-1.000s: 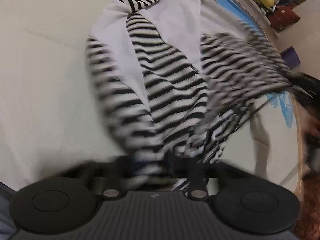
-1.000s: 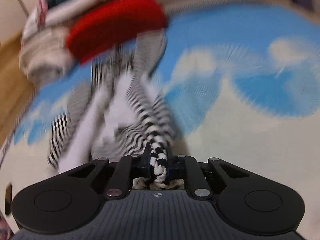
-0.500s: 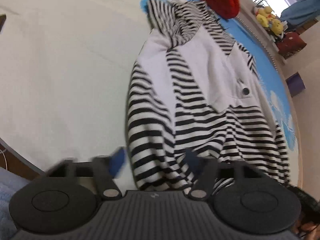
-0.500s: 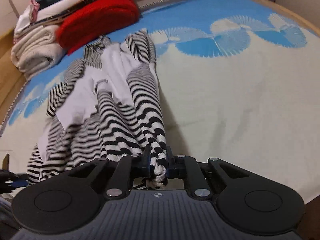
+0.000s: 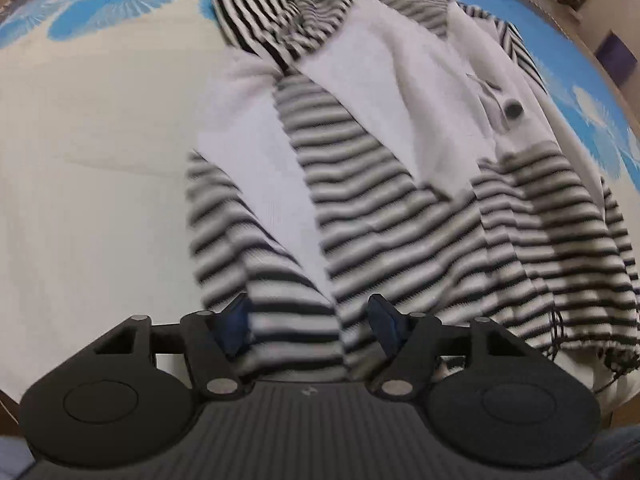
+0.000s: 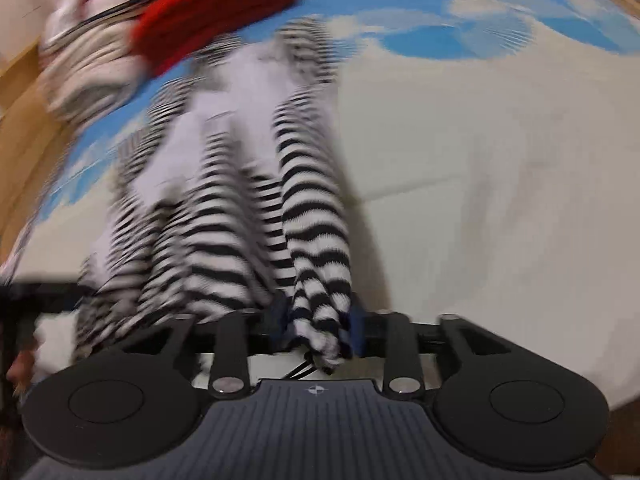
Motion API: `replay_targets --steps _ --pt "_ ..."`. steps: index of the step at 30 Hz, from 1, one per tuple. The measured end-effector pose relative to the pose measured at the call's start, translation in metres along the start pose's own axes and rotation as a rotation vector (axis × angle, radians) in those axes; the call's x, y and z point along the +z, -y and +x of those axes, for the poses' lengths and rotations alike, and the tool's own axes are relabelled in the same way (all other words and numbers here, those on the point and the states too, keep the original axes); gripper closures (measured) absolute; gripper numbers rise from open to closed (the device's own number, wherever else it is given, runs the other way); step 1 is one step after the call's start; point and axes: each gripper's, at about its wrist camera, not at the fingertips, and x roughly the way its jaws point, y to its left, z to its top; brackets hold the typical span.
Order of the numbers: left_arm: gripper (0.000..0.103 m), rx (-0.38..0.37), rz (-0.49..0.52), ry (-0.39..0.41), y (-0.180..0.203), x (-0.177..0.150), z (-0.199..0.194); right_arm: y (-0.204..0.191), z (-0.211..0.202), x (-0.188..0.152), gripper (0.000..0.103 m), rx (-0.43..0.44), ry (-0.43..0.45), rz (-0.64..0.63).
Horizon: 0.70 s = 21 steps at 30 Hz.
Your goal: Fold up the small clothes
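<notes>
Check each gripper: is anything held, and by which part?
Left gripper: nothing gripped; closing astride the striped garment's hem. Right gripper: opening, a bunched striped end between its pads.

Left tongs (image 5: pixel 308 322) stand wide, closing; right tongs (image 6: pixel 318 322) are opening, both angled downward.

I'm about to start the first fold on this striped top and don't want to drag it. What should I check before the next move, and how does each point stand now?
1. Left gripper free of the striped top: ok, jaws apart and closing, hem between them but not pinched.
2. Right gripper let go: not ok, jaws opening, bunched sleeve end lies between the pads.
3. Top spread flat on the mat: not ok, ridges and bunched folds show.
4. Button side facing up: ok.
5. Red garment apart from the top: cannot tell, picture blurred.
</notes>
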Motion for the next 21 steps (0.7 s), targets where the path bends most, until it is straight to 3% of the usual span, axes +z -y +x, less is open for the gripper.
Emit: replay_targets --steps 3,6,8,11,15,16,18,20,21 --pt "0.008 0.05 0.009 0.108 -0.02 0.036 -0.022 0.011 -0.004 0.015 0.053 -0.045 0.065 0.052" --pt "0.006 0.011 0.009 0.176 -0.018 0.089 -0.025 0.007 -0.001 0.044 0.051 -0.04 0.107 0.051" --pt "0.006 -0.006 0.027 0.184 -0.008 0.123 -0.01 -0.001 0.01 0.075 0.051 -0.041 0.113 0.058" --pt "0.006 0.032 0.068 0.172 0.013 0.166 0.033 -0.022 0.044 0.135 0.051 -0.04 0.132 0.049" --pt "0.008 0.067 0.049 0.116 0.017 0.198 0.084 -0.043 0.108 0.224 0.045 -0.046 0.133 0.048" --pt "0.015 0.087 0.041 0.125 0.013 0.199 0.092 -0.048 0.127 0.242 0.044 -0.05 0.128 0.068" --pt "0.09 0.146 0.029 0.157 0.0 0.2 0.096 -0.058 0.174 0.271 0.036 -0.063 0.097 0.085" --pt "0.093 0.144 -0.037 0.196 -0.03 0.201 0.087 -0.066 0.213 0.282 0.036 -0.108 0.053 0.072" --pt "0.095 0.204 -0.072 0.224 -0.049 0.205 0.079 -0.068 0.231 0.283 0.048 -0.145 0.014 0.068"
